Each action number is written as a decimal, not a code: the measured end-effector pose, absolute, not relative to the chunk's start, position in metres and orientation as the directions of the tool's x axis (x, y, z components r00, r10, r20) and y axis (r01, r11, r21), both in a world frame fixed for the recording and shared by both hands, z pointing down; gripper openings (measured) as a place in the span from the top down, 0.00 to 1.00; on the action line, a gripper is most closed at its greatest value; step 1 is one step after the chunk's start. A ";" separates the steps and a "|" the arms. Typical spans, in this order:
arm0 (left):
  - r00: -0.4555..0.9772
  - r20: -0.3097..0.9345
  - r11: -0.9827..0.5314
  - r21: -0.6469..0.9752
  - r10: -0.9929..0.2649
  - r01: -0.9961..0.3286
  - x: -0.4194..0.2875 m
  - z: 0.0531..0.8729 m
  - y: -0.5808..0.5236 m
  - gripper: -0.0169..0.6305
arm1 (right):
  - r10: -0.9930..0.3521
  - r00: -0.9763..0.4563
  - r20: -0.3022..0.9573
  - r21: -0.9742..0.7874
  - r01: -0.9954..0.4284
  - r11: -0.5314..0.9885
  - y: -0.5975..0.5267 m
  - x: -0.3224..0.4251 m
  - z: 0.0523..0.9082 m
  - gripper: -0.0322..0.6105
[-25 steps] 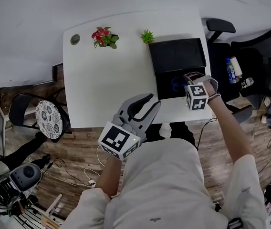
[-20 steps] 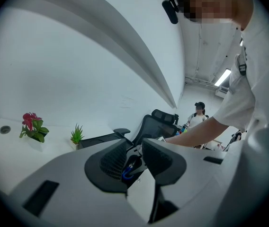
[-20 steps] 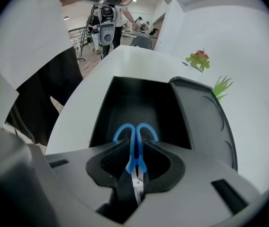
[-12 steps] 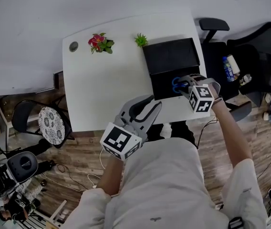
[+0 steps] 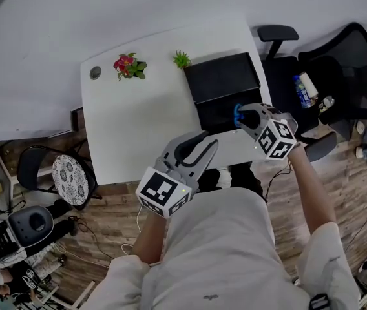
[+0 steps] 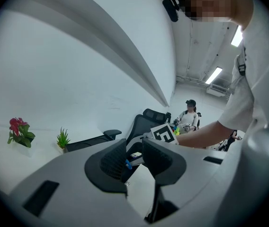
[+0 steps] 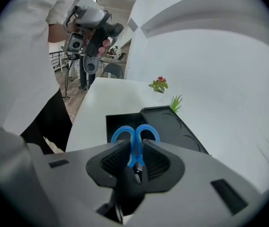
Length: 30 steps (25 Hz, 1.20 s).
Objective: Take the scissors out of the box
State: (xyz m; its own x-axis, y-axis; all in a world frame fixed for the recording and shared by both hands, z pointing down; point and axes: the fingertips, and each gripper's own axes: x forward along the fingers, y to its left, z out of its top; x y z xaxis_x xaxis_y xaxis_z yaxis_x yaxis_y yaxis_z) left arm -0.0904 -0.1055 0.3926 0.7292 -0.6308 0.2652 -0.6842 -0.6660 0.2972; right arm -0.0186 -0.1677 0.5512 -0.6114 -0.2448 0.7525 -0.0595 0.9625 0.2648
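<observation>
Pinching blue-handled scissors (image 7: 135,136) between its pads, the right gripper (image 7: 134,157) hangs above the open black box (image 5: 225,82), which sits at the right end of the white bench (image 5: 138,121), close to its right and near edges. The scissors' long axis runs along the gripper's own line: handle loops point outward past the fingertips, blades run back between the jaws. The bench left of the box is broad and bare, with two small plants (image 5: 126,65) along the far edge. An office chair (image 5: 338,63) stands just off the right edge. The left gripper (image 5: 204,142), jaws spread and holding nothing, hovers at the near edge.
</observation>
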 end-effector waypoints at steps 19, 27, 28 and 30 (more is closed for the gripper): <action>0.722 0.249 -0.673 0.262 -0.645 -0.691 -0.091 0.382 -0.093 0.80 | -0.445 -0.766 0.464 0.134 -0.436 0.890 -0.169 -0.019 0.453 0.81; 0.663 0.250 -0.608 0.267 -0.706 -0.748 -0.092 0.380 -0.088 0.81 | -0.488 -0.805 0.337 0.081 -0.492 0.867 -0.165 -0.006 0.411 0.81; 0.657 0.250 -0.601 0.269 -0.711 -0.753 -0.089 0.380 -0.088 0.81 | -0.489 -0.810 0.324 0.070 -0.495 0.866 -0.164 -0.005 0.406 0.81; 0.650 0.253 -0.592 0.271 -0.717 -0.759 -0.083 0.380 -0.087 0.81 | -0.474 -0.824 0.310 0.061 -0.481 0.875 -0.159 -0.004 0.401 0.81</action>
State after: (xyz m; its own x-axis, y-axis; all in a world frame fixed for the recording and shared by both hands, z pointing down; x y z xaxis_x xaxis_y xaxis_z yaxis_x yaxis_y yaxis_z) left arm -0.0829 -0.0872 0.3800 0.6496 -0.7168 0.2533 -0.7589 -0.5920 0.2711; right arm -0.0039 -0.1591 0.4006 -0.8240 -0.4742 0.3102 -0.4805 0.8749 0.0609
